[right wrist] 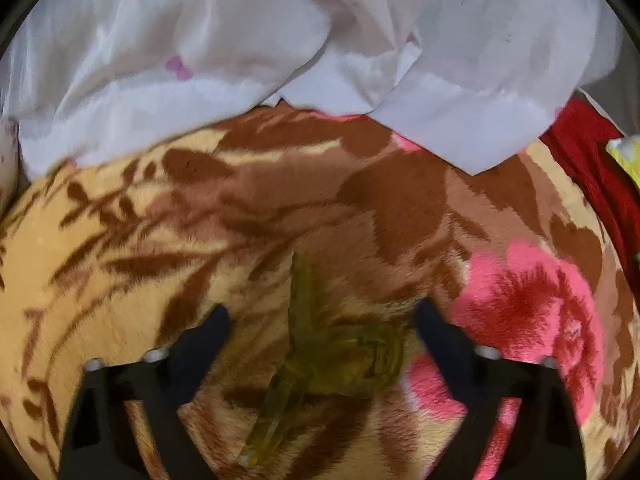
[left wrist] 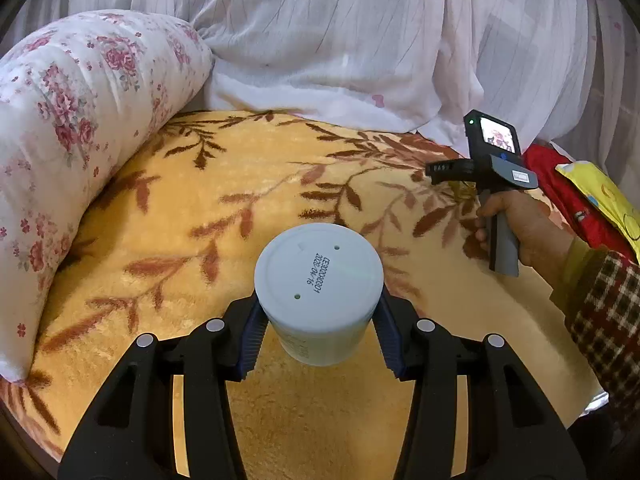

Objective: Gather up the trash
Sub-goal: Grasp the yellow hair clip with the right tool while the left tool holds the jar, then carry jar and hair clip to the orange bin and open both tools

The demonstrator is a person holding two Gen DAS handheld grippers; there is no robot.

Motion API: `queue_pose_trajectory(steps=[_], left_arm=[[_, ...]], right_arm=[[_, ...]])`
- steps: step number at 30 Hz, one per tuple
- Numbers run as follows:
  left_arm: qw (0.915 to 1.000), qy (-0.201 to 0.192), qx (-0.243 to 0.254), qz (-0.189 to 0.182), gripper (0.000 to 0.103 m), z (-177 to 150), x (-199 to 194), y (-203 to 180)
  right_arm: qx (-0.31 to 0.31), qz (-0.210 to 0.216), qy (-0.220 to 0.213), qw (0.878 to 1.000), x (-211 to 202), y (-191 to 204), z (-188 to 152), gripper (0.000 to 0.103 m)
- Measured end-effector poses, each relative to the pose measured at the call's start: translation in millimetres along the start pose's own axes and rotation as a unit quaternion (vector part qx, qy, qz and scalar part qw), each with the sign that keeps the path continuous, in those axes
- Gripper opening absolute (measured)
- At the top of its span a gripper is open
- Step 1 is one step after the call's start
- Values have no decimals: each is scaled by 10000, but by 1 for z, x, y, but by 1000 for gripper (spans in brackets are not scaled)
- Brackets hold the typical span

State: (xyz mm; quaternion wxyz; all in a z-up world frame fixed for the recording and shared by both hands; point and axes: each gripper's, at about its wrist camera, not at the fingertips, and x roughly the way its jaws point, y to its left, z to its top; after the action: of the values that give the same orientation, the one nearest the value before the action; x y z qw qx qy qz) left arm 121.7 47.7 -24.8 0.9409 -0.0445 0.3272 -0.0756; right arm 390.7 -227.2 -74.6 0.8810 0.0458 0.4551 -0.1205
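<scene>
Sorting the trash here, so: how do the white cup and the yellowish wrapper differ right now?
The white cup is rigid and round; the yellowish wrapper is thin, translucent and knotted. The cup is clamped in the left gripper, lifted off the blanket; the wrapper lies loose on it between the open fingers of the right gripper. Both are over the same blanket.

L gripper [left wrist: 318,336] clamped; R gripper [right wrist: 322,322] spread wide

Cup [left wrist: 318,292] between fingers of my left tongs [left wrist: 318,338], above blanket [left wrist: 240,184]. Rolled quilt [left wrist: 68,128] left, curtain [left wrist: 360,40] behind. Wrapper [right wrist: 340,356] on blanket between open fingers of my right tongs [right wrist: 324,320]; red cloth [right wrist: 596,168] far right.
</scene>
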Motion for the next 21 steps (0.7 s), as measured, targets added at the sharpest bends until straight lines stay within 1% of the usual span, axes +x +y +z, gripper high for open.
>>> queue_pose_trajectory(steps=[1,3,4,6,9,13,16,21], left_arm=[[10000,-1,-12,-7,47,0,0,0],[10000,-6,-27,-23,47,-1,-2,0],[10000,-14,-31,-32,47,-2,-4,0],[10000,-2,-34,-54,47,-4,-6,-1],[9999,7,-31,-110,47,-7,-12,-4],[9999,25,23,-159,47,-15,-23,-11],[9997,76,34,-221,47,-22,-33,-16],[9991,162,183,-332,47,-42,-56,-28]], right_arm=[[-118,-29,-22,9999,-2,1,-1,45],[-280,7,-135,9995,-14,2,-2,44],[-304,90,-169,9994,-20,1,-4,44],[-380,312,-387,9980,-44,-1,-12,44],[-509,581,-598,9952,-78,-3,-28,44],[-729,980,-782,9894,-126,1,-60,44],[-873,1193,-884,9851,-156,4,-85,44],[-911,1719,-1001,9758,-213,-6,-143,44]])
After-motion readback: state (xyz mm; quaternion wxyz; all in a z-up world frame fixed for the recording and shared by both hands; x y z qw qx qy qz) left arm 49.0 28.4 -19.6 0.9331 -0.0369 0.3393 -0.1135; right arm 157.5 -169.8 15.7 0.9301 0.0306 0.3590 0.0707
